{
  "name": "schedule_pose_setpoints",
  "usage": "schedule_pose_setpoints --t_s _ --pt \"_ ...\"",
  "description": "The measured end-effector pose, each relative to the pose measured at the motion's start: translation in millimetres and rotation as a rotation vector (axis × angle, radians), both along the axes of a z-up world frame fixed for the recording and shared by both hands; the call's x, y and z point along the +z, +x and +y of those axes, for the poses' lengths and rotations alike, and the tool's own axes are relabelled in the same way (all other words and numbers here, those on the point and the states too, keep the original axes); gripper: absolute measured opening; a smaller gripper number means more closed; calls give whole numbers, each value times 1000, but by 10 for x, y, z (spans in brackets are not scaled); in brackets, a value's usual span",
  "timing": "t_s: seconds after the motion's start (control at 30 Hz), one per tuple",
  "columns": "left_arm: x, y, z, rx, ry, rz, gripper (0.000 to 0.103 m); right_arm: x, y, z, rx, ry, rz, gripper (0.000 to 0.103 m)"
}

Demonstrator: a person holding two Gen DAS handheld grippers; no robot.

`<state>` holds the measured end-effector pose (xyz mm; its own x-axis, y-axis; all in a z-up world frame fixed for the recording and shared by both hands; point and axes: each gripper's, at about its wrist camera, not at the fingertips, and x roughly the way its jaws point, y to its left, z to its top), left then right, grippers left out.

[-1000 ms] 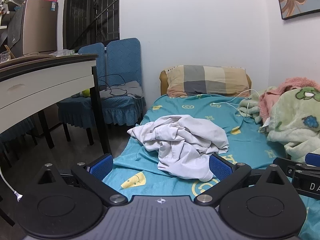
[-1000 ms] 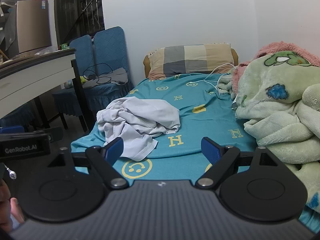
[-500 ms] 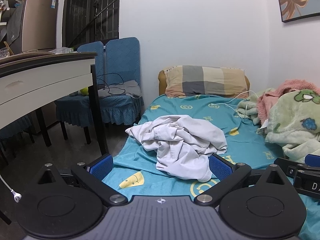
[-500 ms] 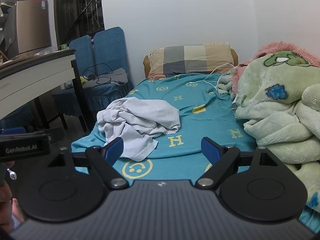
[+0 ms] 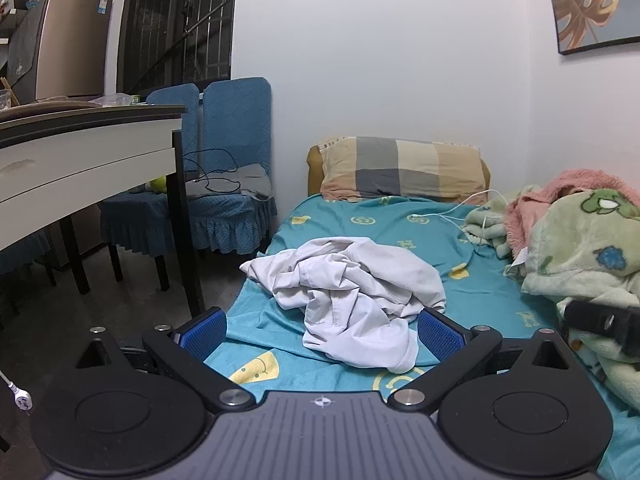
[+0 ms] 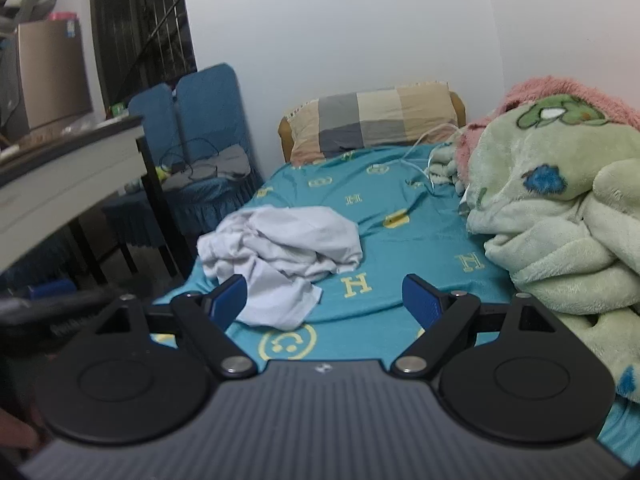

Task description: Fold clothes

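Note:
A crumpled white garment [image 5: 352, 288] lies in a heap on the teal bed sheet [image 5: 400, 228], near the bed's left edge. It also shows in the right wrist view [image 6: 280, 248]. My left gripper [image 5: 320, 334] is open and empty, held short of the garment's near end. My right gripper [image 6: 326, 304] is open and empty, held to the right of the heap's near end, over the sheet [image 6: 380, 208].
A green and pink blanket pile [image 6: 552, 200] fills the bed's right side. A checked pillow [image 5: 400, 170] lies at the head, with a white cable [image 5: 456, 212] near it. A desk [image 5: 80, 152] and blue chairs [image 5: 224, 184] stand left of the bed.
The right gripper has swung, its view now tilted and slightly blurred, with the garment closer. The left gripper has shifted a little; the other gripper sits differently at its right edge.

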<state>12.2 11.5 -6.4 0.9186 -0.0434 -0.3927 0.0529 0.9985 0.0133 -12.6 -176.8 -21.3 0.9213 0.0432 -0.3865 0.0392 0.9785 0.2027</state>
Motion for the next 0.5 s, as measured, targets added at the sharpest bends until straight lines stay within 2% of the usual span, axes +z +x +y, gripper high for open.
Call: schedule_pose_setpoints --t_s 0.1,0.23,0.37,0.5 --pt "6 -8 33 -24 -16 11 100 136 -30 29 -12 22 -6 86" --pt "22 -15 75 -48 -61 11 98 351 123 70 -39 43 44 86" --pt "-68 25 91 -42 -46 15 97 592 352 117 -29 59 59 86" --pt "-164 207 76 -25 -72 34 96 580 634 63 -28 56 64 86"
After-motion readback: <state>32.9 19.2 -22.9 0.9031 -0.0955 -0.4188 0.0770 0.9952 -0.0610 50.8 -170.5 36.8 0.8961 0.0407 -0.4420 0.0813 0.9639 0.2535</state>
